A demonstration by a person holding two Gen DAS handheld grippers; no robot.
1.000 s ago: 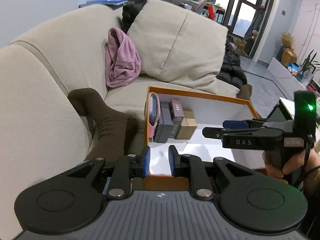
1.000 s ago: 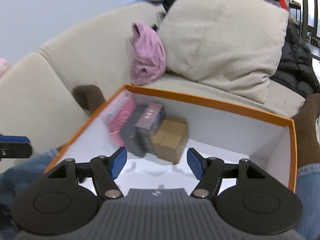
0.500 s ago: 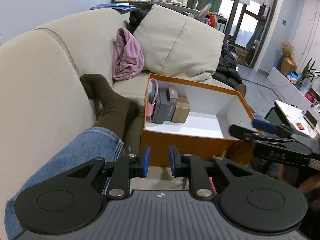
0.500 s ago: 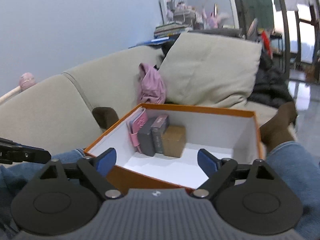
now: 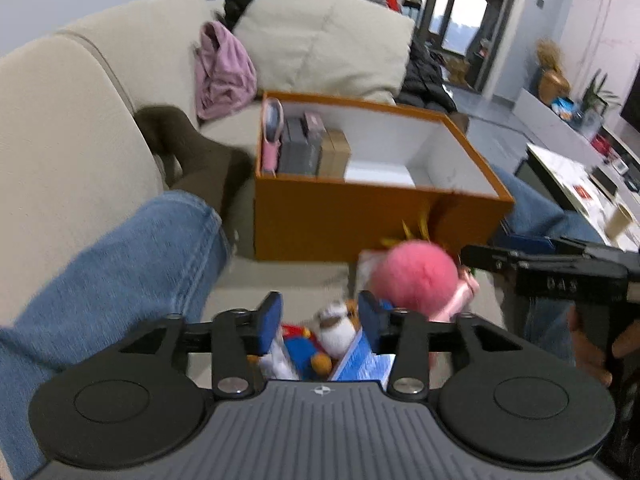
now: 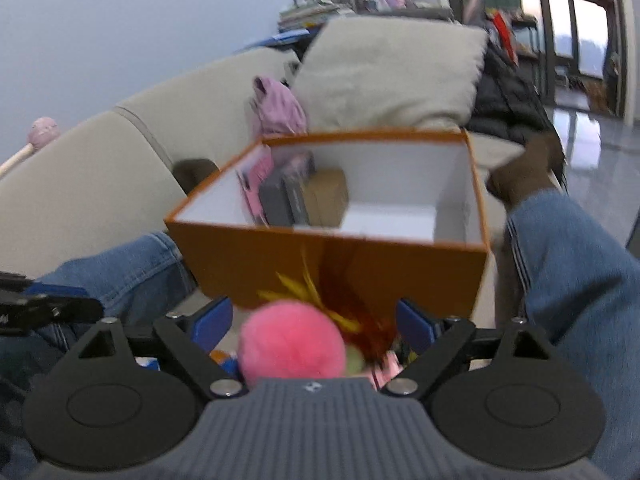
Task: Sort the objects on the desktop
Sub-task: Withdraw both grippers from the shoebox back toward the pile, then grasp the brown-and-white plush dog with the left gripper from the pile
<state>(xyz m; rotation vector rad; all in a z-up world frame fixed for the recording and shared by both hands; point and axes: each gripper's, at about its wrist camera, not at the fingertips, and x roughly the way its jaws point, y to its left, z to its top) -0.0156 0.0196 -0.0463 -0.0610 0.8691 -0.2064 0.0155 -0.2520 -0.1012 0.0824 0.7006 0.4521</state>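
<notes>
Hovering wide apart and empty, both the left claw and right claw sit over the loose toys before the orange box on the sofa. The pick seems in hand: next, one must close on the pink pompom

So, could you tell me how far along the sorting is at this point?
Partly done. A pink case, dark boxes and a brown box already stand at one end of the orange box. Nothing is in hand: both the left gripper and right gripper are open. Left to sort: the pink pompom, a small plush toy and other bits in front of the box.
</notes>
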